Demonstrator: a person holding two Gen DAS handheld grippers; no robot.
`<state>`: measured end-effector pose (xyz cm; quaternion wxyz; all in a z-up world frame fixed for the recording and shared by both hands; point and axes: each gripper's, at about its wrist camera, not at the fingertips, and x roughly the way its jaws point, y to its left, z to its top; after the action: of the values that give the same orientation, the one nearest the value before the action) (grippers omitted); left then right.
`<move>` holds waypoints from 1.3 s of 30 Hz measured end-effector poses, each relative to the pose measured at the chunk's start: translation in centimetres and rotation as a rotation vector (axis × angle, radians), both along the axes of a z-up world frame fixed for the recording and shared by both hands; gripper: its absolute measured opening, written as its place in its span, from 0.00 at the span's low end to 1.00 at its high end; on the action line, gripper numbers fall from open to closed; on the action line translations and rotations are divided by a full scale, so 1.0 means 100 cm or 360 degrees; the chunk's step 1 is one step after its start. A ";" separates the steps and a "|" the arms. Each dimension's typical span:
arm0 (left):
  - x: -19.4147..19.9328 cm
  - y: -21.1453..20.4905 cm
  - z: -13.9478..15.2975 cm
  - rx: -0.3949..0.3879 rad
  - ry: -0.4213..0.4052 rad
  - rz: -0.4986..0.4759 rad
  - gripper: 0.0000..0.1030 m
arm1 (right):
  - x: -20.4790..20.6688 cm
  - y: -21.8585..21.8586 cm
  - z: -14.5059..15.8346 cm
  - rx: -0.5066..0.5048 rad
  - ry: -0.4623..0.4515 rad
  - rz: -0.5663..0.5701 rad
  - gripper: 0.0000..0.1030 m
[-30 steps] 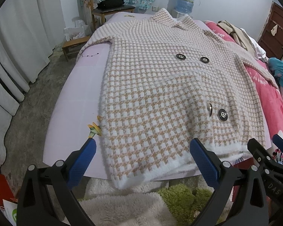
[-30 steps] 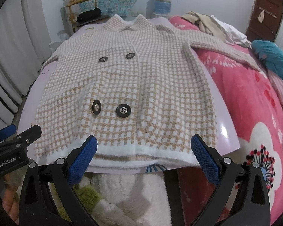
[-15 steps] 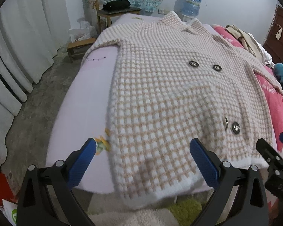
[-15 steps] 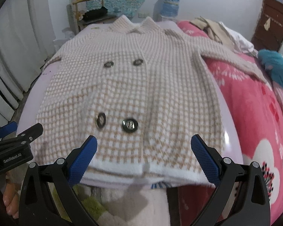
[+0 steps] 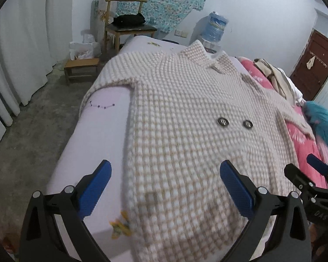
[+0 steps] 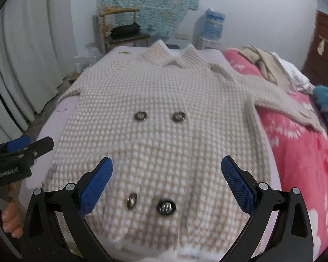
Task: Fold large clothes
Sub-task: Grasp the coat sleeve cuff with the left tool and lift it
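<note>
A large beige-and-white checked knit coat with dark buttons lies spread flat, front up, on a lilac bed sheet; it also shows in the right wrist view. Its collar points to the far wall and both sleeves spread outward. My left gripper is open and empty above the coat's lower left part. My right gripper is open and empty above the lower front, near the lower buttons. The hem is below both views.
A pink floral blanket with a pile of clothes covers the right of the bed. A wooden chair, a low stool and a water bottle stand by the far wall. White curtains hang left.
Both grippers have moved forward from the bed's foot over the coat, so the hem and the rug below have dropped out of view. Both stay open.
</note>
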<state>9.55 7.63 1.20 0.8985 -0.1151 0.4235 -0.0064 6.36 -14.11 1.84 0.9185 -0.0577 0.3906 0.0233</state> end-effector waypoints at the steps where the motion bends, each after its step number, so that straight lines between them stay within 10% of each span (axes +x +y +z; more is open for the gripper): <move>1: 0.005 0.004 0.001 -0.0017 -0.0009 0.0007 0.95 | 0.005 0.002 0.001 -0.0005 -0.0010 0.0015 0.92; 17: 0.068 0.124 0.018 -0.0224 -0.0134 0.0344 0.95 | 0.071 0.030 -0.006 0.0210 0.0042 0.0219 0.92; 23: 0.088 0.199 -0.015 -0.0662 0.0001 0.0553 0.94 | 0.083 0.045 -0.018 0.0197 0.0102 0.0259 0.92; 30: 0.097 0.253 -0.121 -0.1618 0.0309 0.0777 0.93 | 0.097 0.061 -0.032 0.0136 0.0170 0.0261 0.92; 39: 0.103 0.283 -0.217 -0.2261 0.0476 0.0950 0.93 | 0.115 0.079 -0.047 0.0054 0.0246 0.0260 0.92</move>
<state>19.82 35.90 -20.49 0.5069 -0.7708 0.3855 -0.0183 17.88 -6.23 -2.90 0.8815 -0.0719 0.4539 0.1090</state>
